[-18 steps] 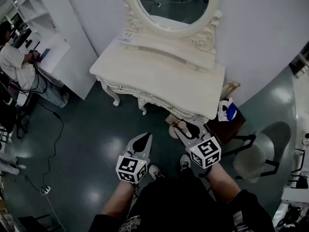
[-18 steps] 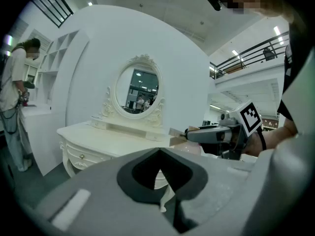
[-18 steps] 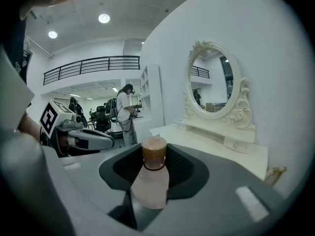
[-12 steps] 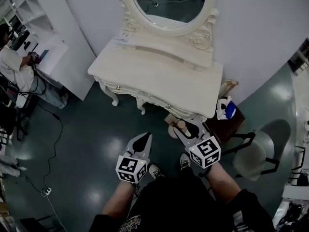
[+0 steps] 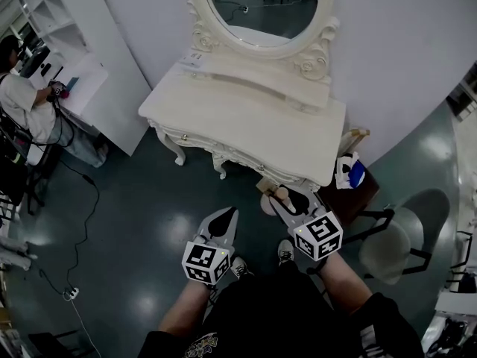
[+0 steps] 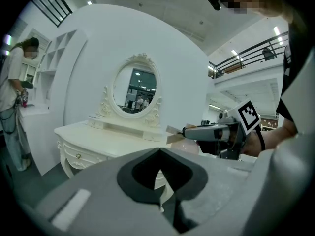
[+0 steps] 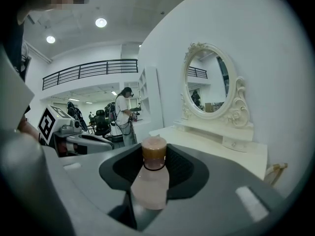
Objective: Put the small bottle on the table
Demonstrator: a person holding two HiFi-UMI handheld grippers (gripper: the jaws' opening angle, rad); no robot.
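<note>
The small bottle (image 7: 154, 176) is clamped in the right tongs (image 5: 288, 202), their jaws spread wide around its body, just short of the tabletop's (image 5: 246, 118) front edge. I'd worry it clips that edge on the way up, or topples if released tilted. The left tongs (image 5: 227, 216) are pressed together, empty.

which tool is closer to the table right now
Right. The right tool, shut on the bottle, reaches almost to the table's front right corner. The left tool, shut and empty, sits further back over the floor, left of it.
</note>
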